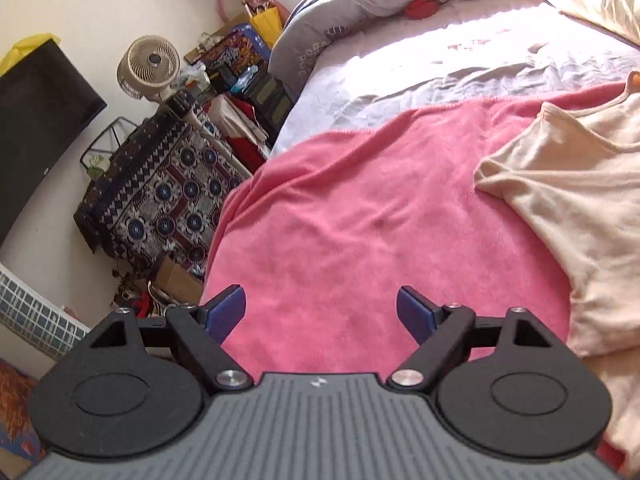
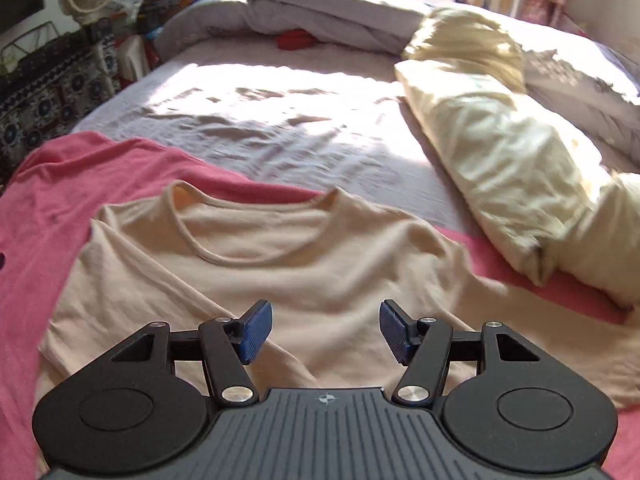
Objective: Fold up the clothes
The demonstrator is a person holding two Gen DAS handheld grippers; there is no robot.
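Observation:
A beige T-shirt (image 2: pixel 304 264) lies spread on a pink blanket (image 2: pixel 44 208) on the bed, collar toward the far side. In the left wrist view the shirt (image 1: pixel 580 208) lies at the right, one sleeve pointing left. My left gripper (image 1: pixel 321 312) is open and empty above the pink blanket (image 1: pixel 360 216), to the left of the shirt. My right gripper (image 2: pixel 326 330) is open and empty, hovering over the shirt's lower body.
A cream duvet (image 2: pixel 512 160) lies bunched at the right of the bed. A grey sheet (image 2: pixel 280 120) and a grey comforter (image 2: pixel 300 8) cover the far side. Left of the bed stand a patterned-cloth table (image 1: pixel 160 200), a fan (image 1: pixel 148 64) and clutter.

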